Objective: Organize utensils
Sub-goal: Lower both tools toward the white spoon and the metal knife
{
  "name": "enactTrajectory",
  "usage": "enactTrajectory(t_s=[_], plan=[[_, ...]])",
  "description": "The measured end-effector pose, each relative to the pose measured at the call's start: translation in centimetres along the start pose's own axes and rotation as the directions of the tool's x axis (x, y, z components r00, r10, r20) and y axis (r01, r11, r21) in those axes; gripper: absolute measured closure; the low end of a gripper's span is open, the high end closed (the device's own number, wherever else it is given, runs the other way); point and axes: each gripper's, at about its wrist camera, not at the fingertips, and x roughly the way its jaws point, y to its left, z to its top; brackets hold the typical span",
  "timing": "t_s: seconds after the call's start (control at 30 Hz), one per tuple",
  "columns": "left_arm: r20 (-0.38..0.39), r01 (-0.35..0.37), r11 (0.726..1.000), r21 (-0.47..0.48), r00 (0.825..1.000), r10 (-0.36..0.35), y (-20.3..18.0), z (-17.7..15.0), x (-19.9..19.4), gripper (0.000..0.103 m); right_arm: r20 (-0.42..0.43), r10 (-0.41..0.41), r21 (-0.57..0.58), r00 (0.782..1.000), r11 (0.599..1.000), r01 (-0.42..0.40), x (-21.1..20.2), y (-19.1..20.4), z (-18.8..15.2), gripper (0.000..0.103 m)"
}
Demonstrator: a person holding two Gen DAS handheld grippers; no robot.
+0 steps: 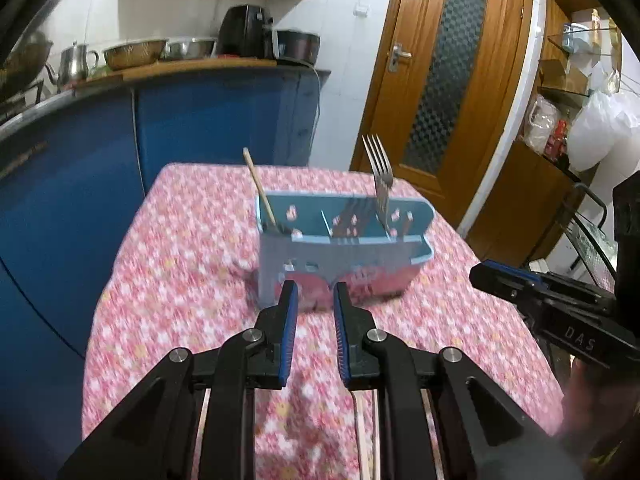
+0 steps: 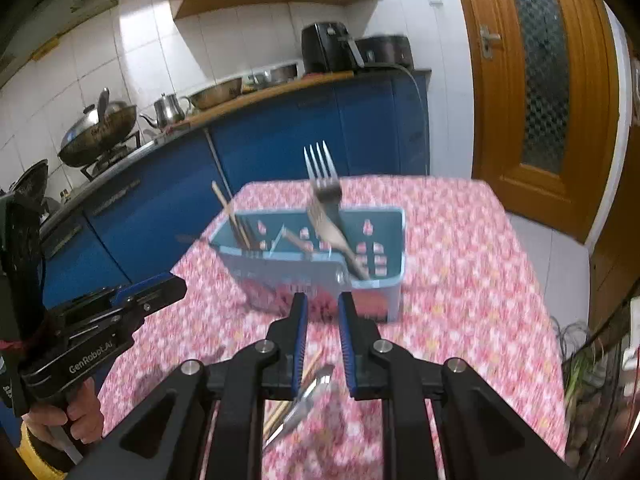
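A light blue utensil holder (image 1: 344,256) (image 2: 320,276) with several compartments stands on the pink floral tablecloth (image 1: 180,240) (image 2: 460,280). A metal fork (image 1: 378,168) (image 2: 320,172) stands in it tines up, a wooden chopstick (image 1: 258,188) (image 2: 230,216) leans in its left compartment, and a wooden handle (image 2: 340,240) lies slanted inside. My left gripper (image 1: 314,292) hovers just before the holder's near wall, narrowly open with nothing between its fingers. My right gripper (image 2: 323,304) is likewise narrowly open and empty. Chopsticks and a metal utensil (image 2: 310,394) lie on the cloth beneath it.
Blue kitchen cabinets (image 1: 80,180) (image 2: 280,140) stand behind and left of the table, with pots and an air fryer (image 1: 246,32) on top. A wooden door (image 1: 444,80) (image 2: 540,80) is at the right. The table's right edge drops to a wire rack (image 1: 592,240).
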Motion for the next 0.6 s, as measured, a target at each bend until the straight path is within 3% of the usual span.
enactTrajectory(t_s=[0.27, 0.6], plan=[[-0.102, 0.017, 1.000, 0.001, 0.995, -0.017, -0.9, -2.6, 1.1, 0.087, -0.051, -0.007, 0.031, 0.999, 0.999, 0.009, 0.2, 0.1, -2.7, 0.085], [-0.221, 0.067, 0.997, -0.036, 0.973, -0.073, -2.1, -4.8, 3.2, 0.087, -0.096, -0.025, 0.067, 0.995, 0.997, 0.032, 1.0, -0.6, -5.2, 0.084]])
